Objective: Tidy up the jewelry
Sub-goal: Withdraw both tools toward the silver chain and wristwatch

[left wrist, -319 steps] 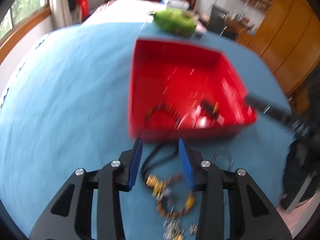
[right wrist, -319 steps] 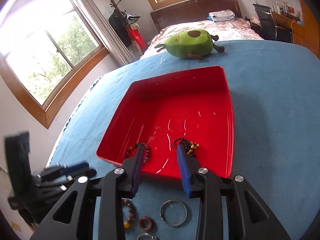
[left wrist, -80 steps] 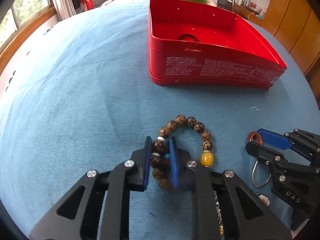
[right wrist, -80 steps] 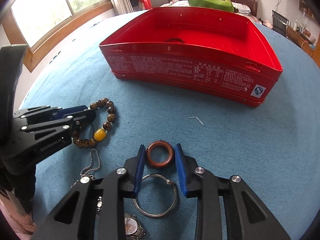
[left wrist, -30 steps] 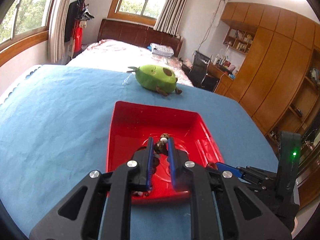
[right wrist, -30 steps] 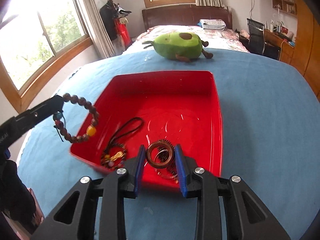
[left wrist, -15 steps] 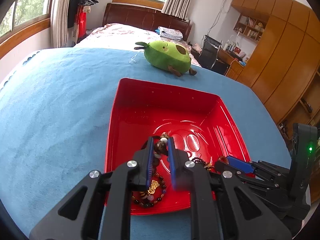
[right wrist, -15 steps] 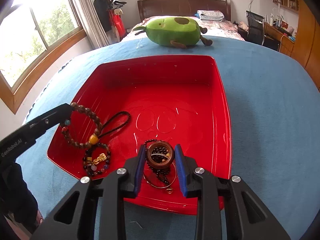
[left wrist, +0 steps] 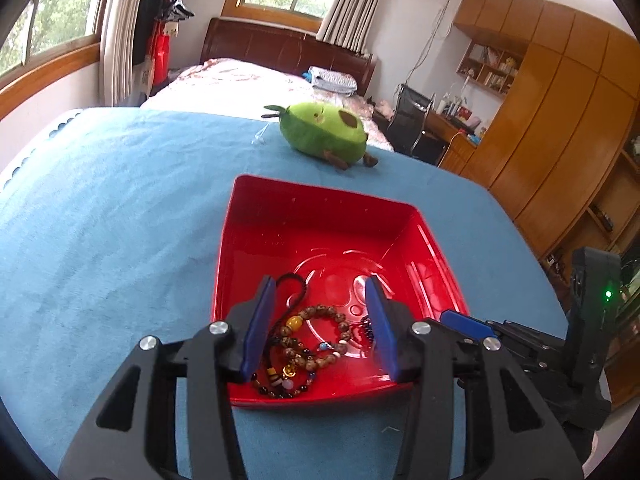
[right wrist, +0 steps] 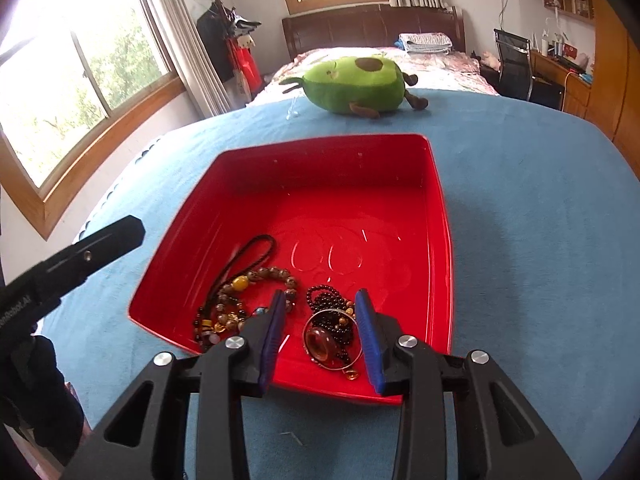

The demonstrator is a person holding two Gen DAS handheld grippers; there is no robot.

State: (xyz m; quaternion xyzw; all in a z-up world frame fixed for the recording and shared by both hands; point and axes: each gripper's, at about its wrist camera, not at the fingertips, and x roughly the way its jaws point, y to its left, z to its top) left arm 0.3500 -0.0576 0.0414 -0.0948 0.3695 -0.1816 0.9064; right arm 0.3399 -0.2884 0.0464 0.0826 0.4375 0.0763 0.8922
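— Where are your grippers?

— My left gripper hangs over the near end of the red tray, its blue fingers spread wide with nothing between them. My right gripper is over the near end too, jaws parted and empty.

— And the jewelry?

— All of it that I can see lies inside the tray, bunched toward the near wall. The brown bead bracelet with the yellow bead sits on the tray floor, lying partly over a darker beaded string with gold charms. A black cord loop runs from that heap toward the tray's middle.

— What's under the right gripper?

— The amber ring rests on a thin metal bangle, both on top of a pile of small dark beads. They're just beside the bracelet heap, to its right.

— Anything else around?

— The tray stands on a blue cloth. A green avocado plush lies well beyond the tray's far edge.
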